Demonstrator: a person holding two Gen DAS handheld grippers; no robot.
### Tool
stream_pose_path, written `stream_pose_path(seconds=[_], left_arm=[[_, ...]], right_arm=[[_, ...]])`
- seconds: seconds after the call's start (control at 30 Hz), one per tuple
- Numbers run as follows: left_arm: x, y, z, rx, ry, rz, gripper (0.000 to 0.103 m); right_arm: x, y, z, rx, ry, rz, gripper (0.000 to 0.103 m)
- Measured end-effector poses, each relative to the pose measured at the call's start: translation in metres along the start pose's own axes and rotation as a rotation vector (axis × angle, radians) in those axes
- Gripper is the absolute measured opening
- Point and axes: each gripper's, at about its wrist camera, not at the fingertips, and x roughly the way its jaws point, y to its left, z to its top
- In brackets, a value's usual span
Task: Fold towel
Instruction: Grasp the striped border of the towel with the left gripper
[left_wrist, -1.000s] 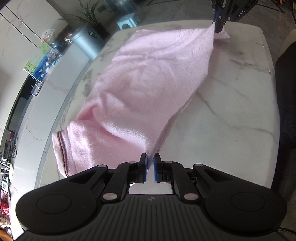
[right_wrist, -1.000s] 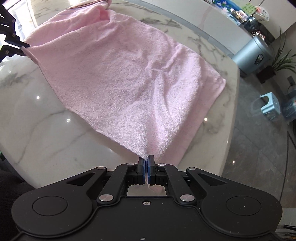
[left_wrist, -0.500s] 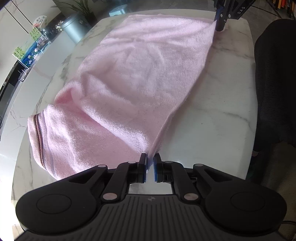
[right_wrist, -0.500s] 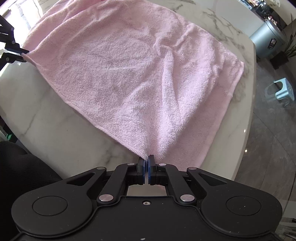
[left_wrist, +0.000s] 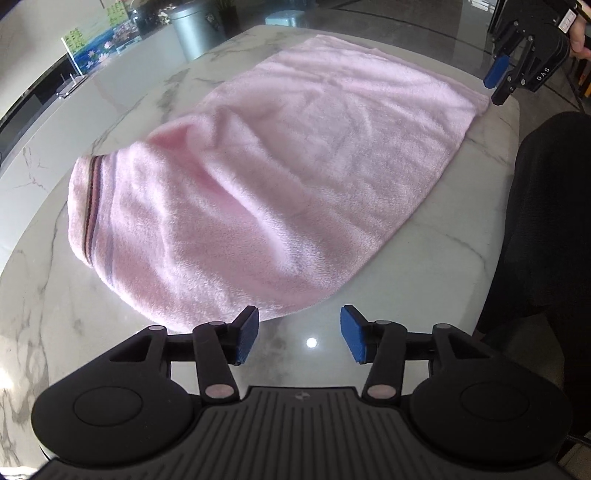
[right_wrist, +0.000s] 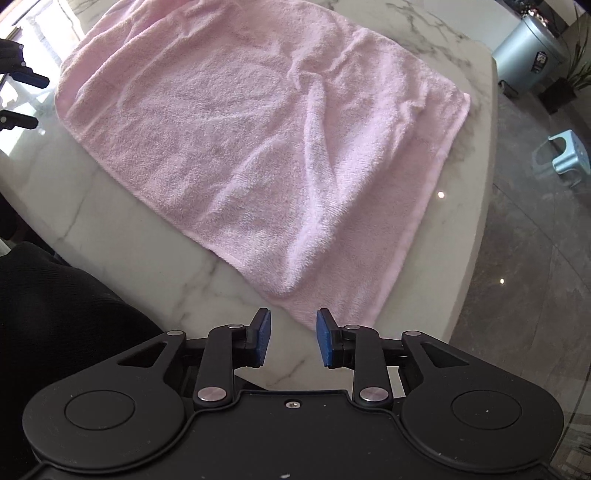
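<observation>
The pink towel (left_wrist: 295, 177) lies spread on the marble tabletop (left_wrist: 424, 295), doubled over once by the look of it: at its left end a rounded fold shows, with the striped border (left_wrist: 92, 206) curling under. I cannot tell for sure how well the edges underneath line up, since the top layer hides them. So one fold seems done; judging by the size of what remains, at least one more fold is left, and some ridges and wrinkles across the middle want smoothing.

Both tongs have just been opening and now hold nothing. The left tongs (left_wrist: 299, 338) stand wide apart just off the towel's near left corner, with the cloth edge lying beside the left pad and bare tabletop between the pads. The right tongs (right_wrist: 291, 338) are parted less widely, just clear of the towel's near right corner, whose tip lies flat on the marble right ahead of the gap. In the left view the right tongs hover at the towel's far right corner, near it but apparently not touching.
</observation>
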Motion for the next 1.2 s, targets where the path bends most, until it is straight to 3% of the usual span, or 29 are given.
stream_pose_path(seconds=[0.13,0.4,0.53,0.73,1.2], left_arm=[[-0.011,0.037,0.004,-0.074,-0.015,0.043,0.048],[-0.014,0.104,0.025,-0.193,-0.018,0.129,0.054],[-0.005,0.138,0.031,-0.308,-0.019,0.114,0.062],[0.024,0.184,0.048,-0.386,-0.001,0.125,0.064],[0.069,0.233,0.073,-0.465,0.015,0.063,0.063]], right_arm=[[0.003,-0.01,0.011,0.037,-0.015,-0.026,0.026],[0.015,-0.018,0.04,0.065,-0.026,0.035,0.026],[0.023,-0.018,0.053,0.075,-0.028,0.058,0.026],[0.035,-0.016,0.071,0.079,-0.021,0.087,0.026],[0.055,-0.012,0.081,0.025,0.02,0.093,0.026]])
